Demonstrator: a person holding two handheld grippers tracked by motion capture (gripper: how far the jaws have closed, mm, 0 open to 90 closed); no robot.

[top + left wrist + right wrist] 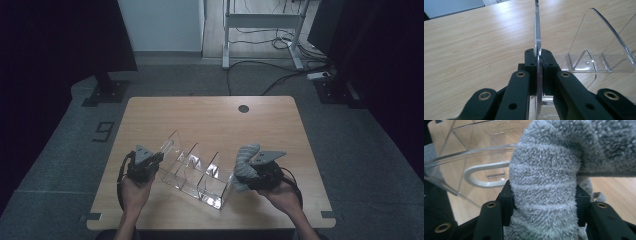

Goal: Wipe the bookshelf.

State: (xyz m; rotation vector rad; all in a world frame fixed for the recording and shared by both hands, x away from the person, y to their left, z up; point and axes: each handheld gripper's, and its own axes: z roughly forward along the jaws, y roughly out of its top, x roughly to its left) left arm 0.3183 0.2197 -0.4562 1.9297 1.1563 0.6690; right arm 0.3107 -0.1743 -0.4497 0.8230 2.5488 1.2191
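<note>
One wooden table (pixel 210 117) carries one clear acrylic organizer (pixel 192 170), whose upright dividers mark off three compartments side by side. Two handheld grippers are at work: the left gripper (pixel 150 162) and the right gripper (pixel 250 175). One fluffy grey sock (pixel 544 190) is in play. Two hands hold the tools, and one round dark grommet (pixel 243 108) sits in the tabletop.

I see bare table (pixel 210 112) beyond the clear organiser (pixel 192 170), free passage there; organiser blocks the middle between my hands; narrow strip free along the near edge
</note>
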